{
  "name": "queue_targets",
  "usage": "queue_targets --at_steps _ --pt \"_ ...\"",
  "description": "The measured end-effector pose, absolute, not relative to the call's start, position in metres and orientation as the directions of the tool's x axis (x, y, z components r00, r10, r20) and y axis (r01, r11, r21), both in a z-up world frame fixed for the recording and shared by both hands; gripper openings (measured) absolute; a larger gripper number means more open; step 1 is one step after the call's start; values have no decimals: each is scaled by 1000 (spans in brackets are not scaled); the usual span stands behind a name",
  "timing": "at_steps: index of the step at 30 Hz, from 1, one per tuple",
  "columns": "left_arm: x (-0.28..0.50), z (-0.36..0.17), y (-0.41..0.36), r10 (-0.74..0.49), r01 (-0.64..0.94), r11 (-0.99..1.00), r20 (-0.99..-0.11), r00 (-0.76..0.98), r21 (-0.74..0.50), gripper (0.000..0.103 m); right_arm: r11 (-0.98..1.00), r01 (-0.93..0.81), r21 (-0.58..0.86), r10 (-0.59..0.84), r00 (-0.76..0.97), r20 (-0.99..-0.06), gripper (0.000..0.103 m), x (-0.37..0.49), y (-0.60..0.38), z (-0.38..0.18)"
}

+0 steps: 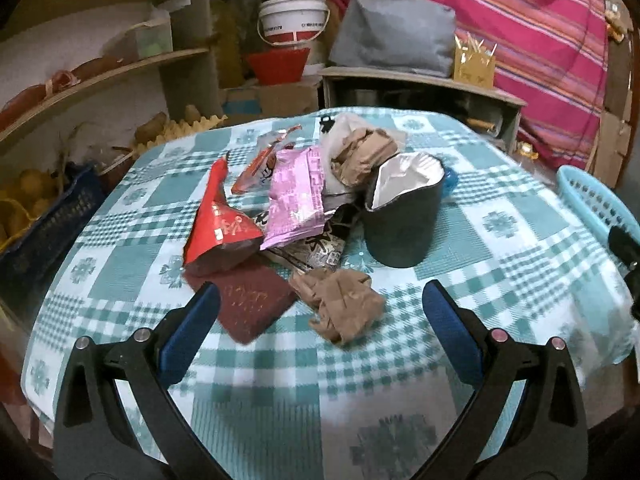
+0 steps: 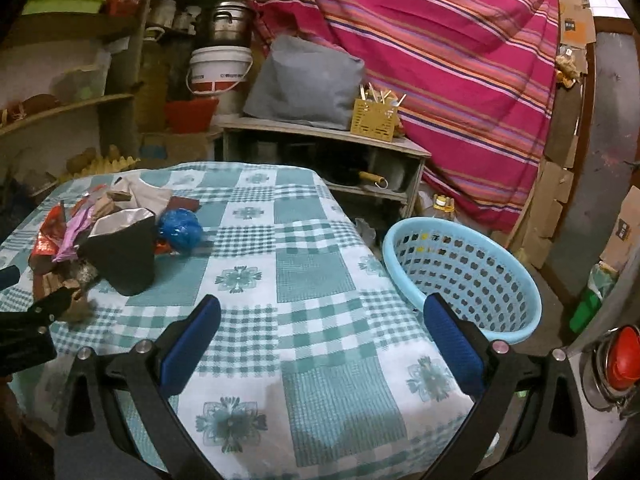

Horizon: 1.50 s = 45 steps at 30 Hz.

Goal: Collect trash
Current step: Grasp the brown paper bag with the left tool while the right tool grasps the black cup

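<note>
Two wrappers, red wrapper (image 1: 218, 224) and pink wrapper (image 1: 294, 198), bear unreadable print.

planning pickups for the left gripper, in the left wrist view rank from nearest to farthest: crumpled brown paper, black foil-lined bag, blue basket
1. crumpled brown paper, just ahead between the fingers of the left gripper
2. black foil-lined bag, further back, slightly right
3. blue basket, beyond the table's right edge

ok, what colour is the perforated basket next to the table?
Light blue. The basket shows best in the right wrist view; the left wrist view catches only its edge.
</note>
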State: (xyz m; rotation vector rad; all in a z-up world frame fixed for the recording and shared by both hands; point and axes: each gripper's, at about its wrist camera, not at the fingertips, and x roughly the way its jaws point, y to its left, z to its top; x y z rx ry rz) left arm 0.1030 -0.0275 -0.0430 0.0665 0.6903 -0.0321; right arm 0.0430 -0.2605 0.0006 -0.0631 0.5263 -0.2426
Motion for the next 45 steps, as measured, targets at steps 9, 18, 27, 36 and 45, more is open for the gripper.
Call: queue_targets --at_steps 9,18,27,36,45 --pt "131 -64 -32 -11 55 998 -705 709 41 59 972 207 -112 -234 817 -526 99 60 -262 -12" --pt "124 -50 -26 -56 96 995 -711 701 16 45 985 143 -100 -175 824 -539 99 70 -246 -12" --pt "108 10 1 -97 141 990 -615 782 23 45 997 30 -68 -64 807 -587 99 90 -204 -11" --pt "135 20 48 -36 41 999 -588 808 -4 45 998 -66 -6 48 780 -624 99 120 -148 -11" --pt "134 18 60 -12 10 1000 -576 817 -7 45 998 -57 -27 25 755 -655 99 160 -109 -3"
